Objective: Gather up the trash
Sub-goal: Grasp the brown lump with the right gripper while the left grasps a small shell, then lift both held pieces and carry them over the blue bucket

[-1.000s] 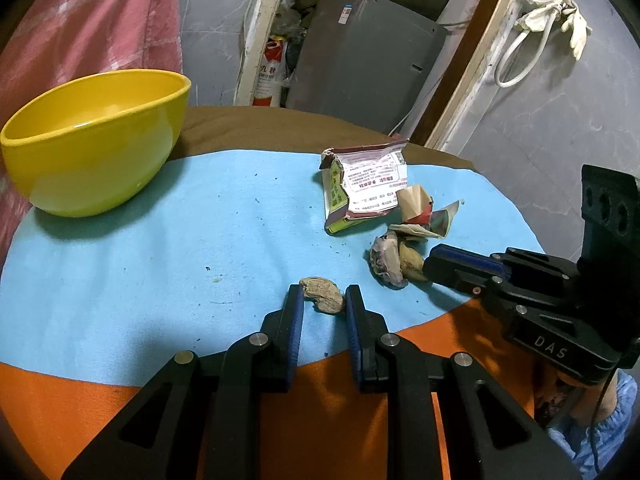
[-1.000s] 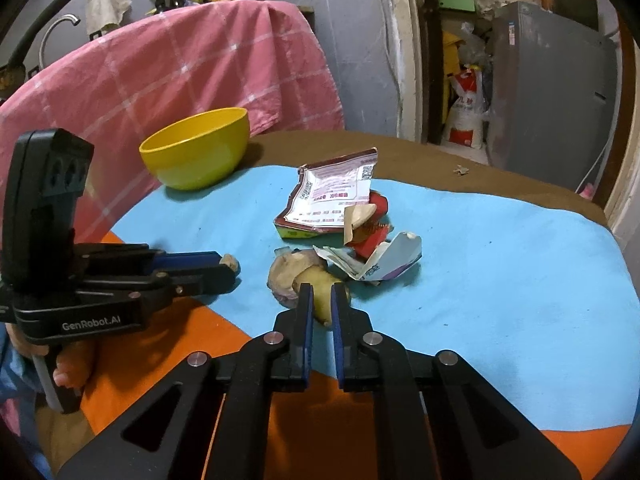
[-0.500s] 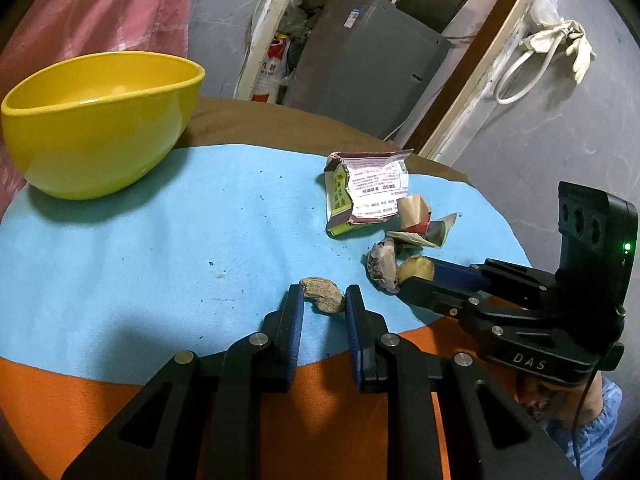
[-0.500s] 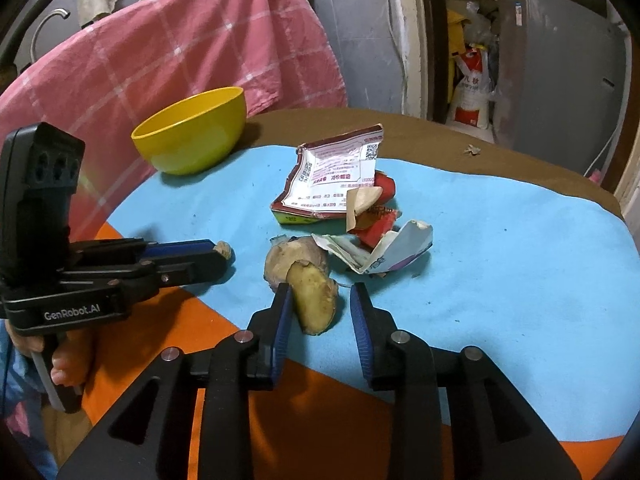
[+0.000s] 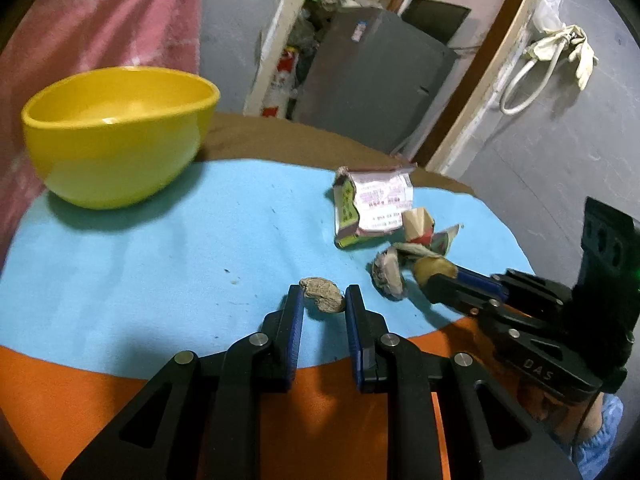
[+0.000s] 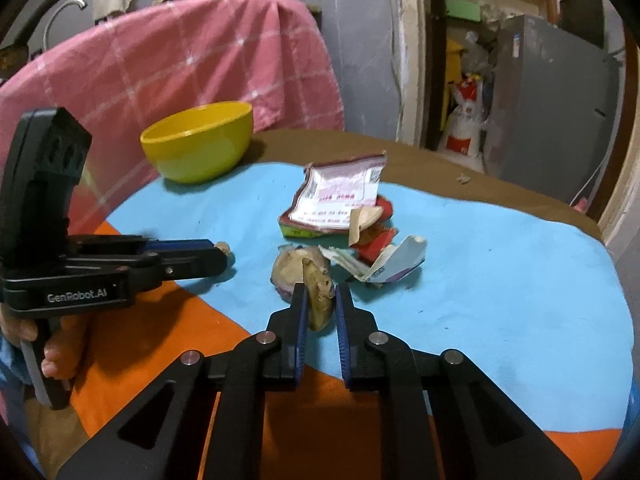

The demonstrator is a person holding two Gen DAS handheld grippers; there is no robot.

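Observation:
My left gripper [image 5: 322,300] is shut on a small brown peel scrap [image 5: 322,299] and holds it just above the blue cloth. My right gripper [image 6: 320,300] is shut on a yellowish-brown potato peel [image 6: 319,300], lifted a little next to a larger purplish peel [image 6: 290,270]. A torn snack packet [image 6: 336,200] and crumpled wrappers [image 6: 380,256] lie behind it on the cloth. A yellow bowl [image 5: 116,132] stands at the far left; it also shows in the right wrist view [image 6: 200,146].
The round table has a blue cloth [image 5: 160,248] over an orange one [image 5: 80,384]. A pink checked cloth [image 6: 180,80] hangs behind the bowl. A grey cabinet [image 5: 372,92] stands beyond the table's far edge.
My right gripper opened around the potato peel, then shut on it and raised it slightly. My left gripper kept hold of the small scrap and shifted slightly.

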